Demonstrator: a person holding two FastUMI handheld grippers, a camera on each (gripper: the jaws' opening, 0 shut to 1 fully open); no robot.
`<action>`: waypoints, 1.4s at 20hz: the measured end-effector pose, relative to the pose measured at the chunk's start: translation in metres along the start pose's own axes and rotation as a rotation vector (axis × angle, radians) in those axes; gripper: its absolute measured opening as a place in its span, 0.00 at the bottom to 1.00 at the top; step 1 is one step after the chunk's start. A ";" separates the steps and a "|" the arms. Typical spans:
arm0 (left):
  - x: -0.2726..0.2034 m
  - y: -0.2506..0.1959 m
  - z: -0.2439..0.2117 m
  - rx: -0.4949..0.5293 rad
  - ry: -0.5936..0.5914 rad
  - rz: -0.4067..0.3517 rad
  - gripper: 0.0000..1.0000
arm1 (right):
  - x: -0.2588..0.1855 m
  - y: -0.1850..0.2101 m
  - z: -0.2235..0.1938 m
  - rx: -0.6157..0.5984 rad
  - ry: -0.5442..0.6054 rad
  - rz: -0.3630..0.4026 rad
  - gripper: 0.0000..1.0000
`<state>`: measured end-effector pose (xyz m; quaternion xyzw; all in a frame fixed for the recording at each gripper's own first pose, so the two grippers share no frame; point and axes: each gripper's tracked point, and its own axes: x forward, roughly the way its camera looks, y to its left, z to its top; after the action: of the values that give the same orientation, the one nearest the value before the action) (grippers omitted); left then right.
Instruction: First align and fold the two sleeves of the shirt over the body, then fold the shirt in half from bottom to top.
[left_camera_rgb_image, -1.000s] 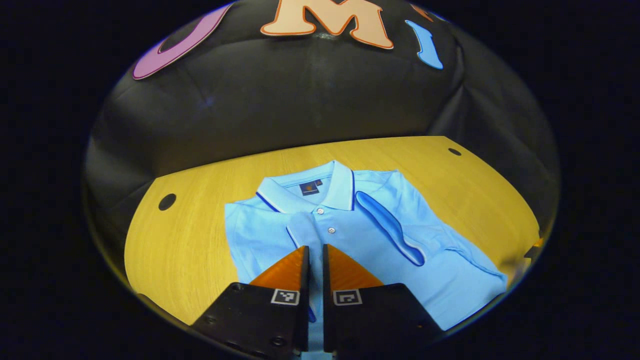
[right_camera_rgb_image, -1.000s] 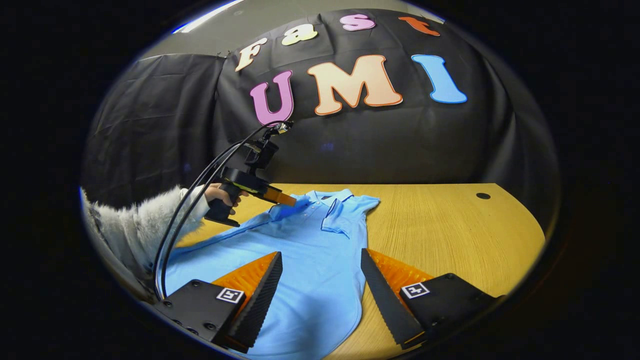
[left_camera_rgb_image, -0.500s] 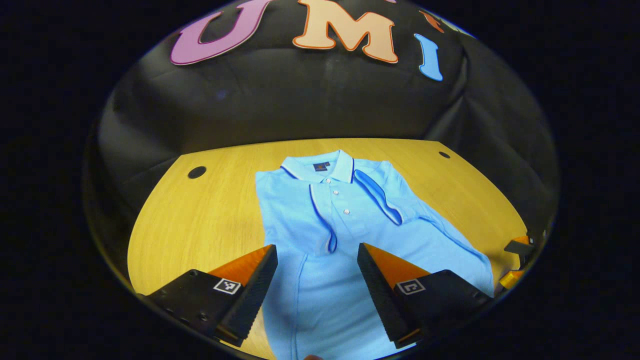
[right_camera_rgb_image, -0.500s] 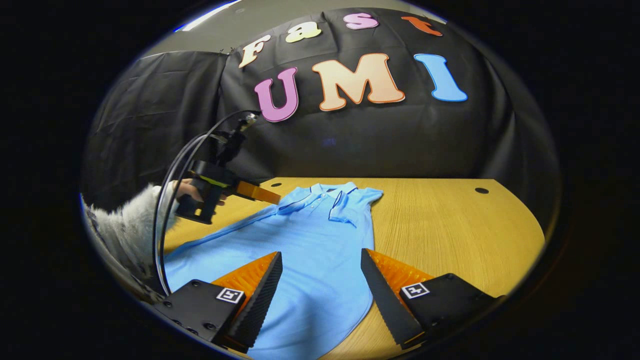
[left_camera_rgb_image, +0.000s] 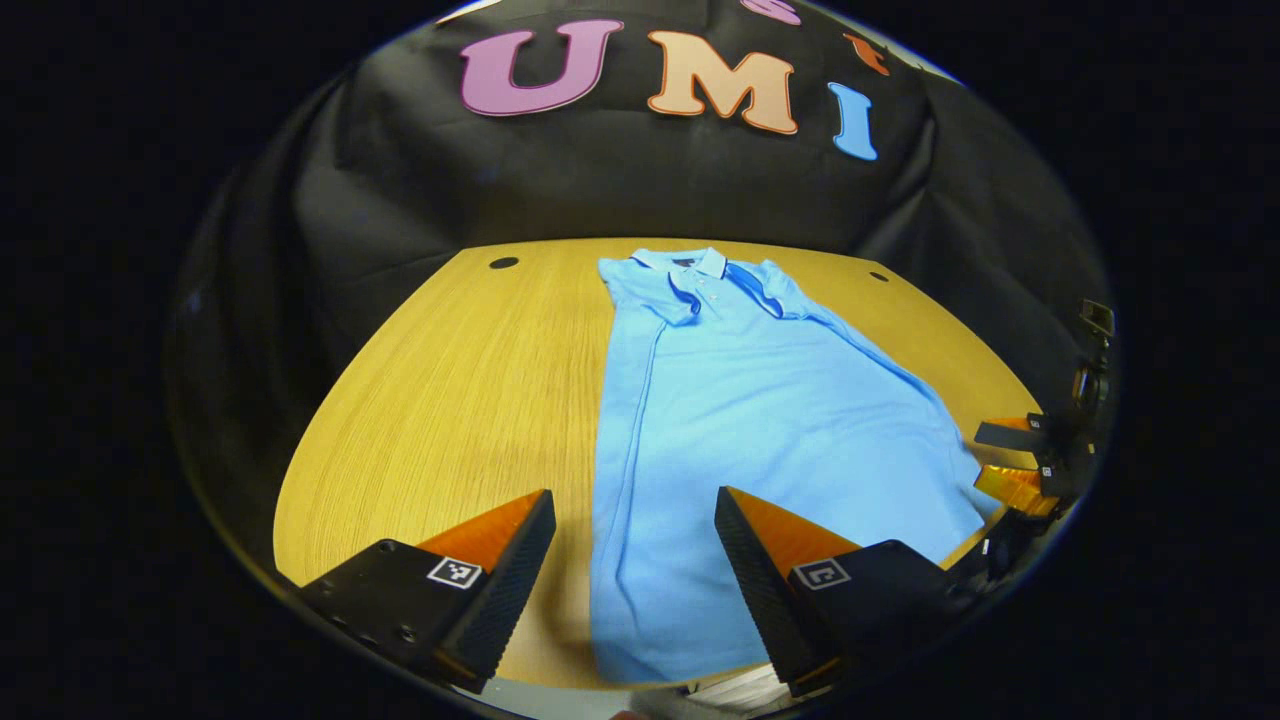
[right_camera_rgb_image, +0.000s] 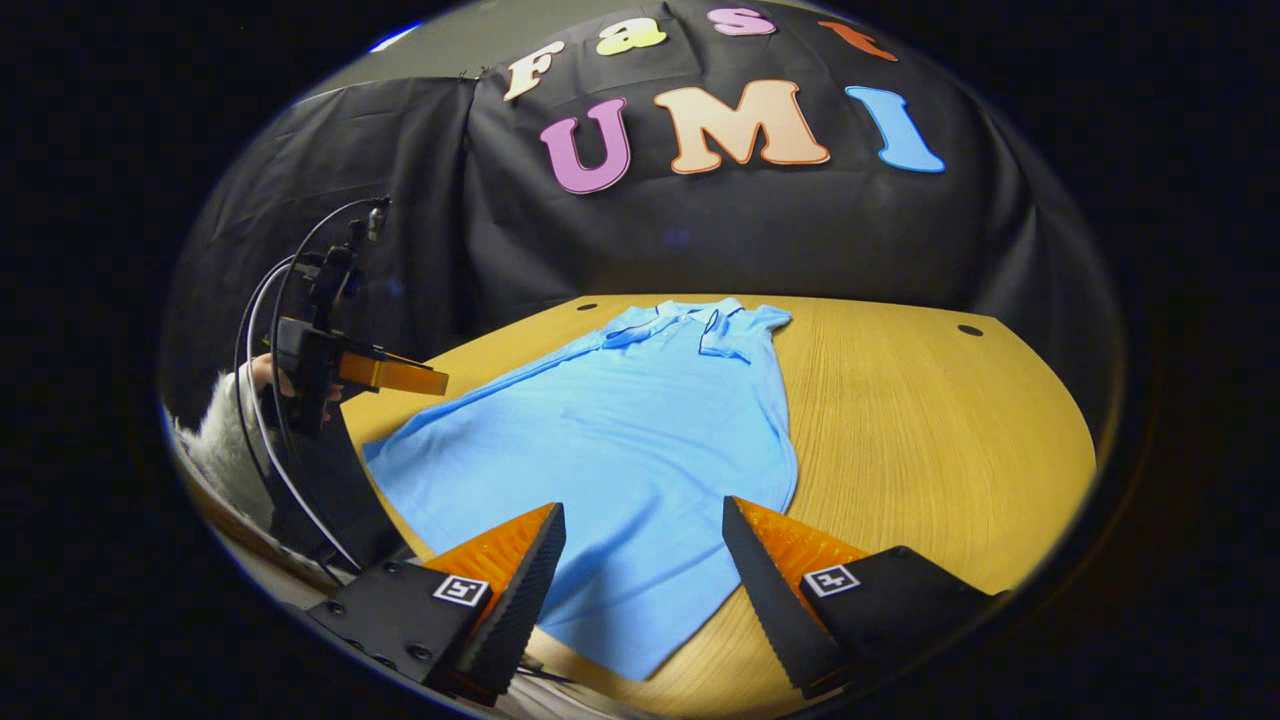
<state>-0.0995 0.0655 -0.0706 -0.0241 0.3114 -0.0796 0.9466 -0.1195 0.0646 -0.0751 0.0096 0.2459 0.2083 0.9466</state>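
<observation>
Above the shirt (left_camera_rgb_image: 760, 420) hem, left gripper (left_camera_rgb_image: 635, 545) wide open — empty, right gripper (right_camera_rgb_image: 645, 555) likewise agape, holding nothing

Shirt (left_camera_rgb_image: 760, 410) light blue, dark-blue trim at collar (left_camera_rgb_image: 680, 262); table (left_camera_rgb_image: 450, 400) yellow wood grain; sleeve (right_camera_rgb_image: 215, 450) fuzzy grey-white.

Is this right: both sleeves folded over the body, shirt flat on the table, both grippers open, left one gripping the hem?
Not quite. The left gripper grips nothing: in the left gripper view its fingers stand apart with the shirt lying loose between them. The rest holds: both sleeves lie folded over the body, the shirt is flat on the table, and the right gripper is open too.
</observation>
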 end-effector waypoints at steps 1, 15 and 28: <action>-0.009 0.001 -0.011 -0.002 -0.004 0.014 0.96 | -0.005 0.004 -0.004 -0.004 -0.004 0.003 0.98; -0.039 -0.020 -0.079 0.022 0.006 0.029 0.97 | -0.018 0.019 -0.041 -0.039 0.025 -0.022 0.98; -0.033 -0.052 -0.072 0.020 -0.083 -0.045 0.39 | -0.008 0.037 -0.043 0.042 0.006 0.041 0.55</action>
<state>-0.1759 0.0198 -0.1043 -0.0249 0.2703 -0.1032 0.9569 -0.1604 0.0915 -0.1043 0.0338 0.2529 0.2224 0.9410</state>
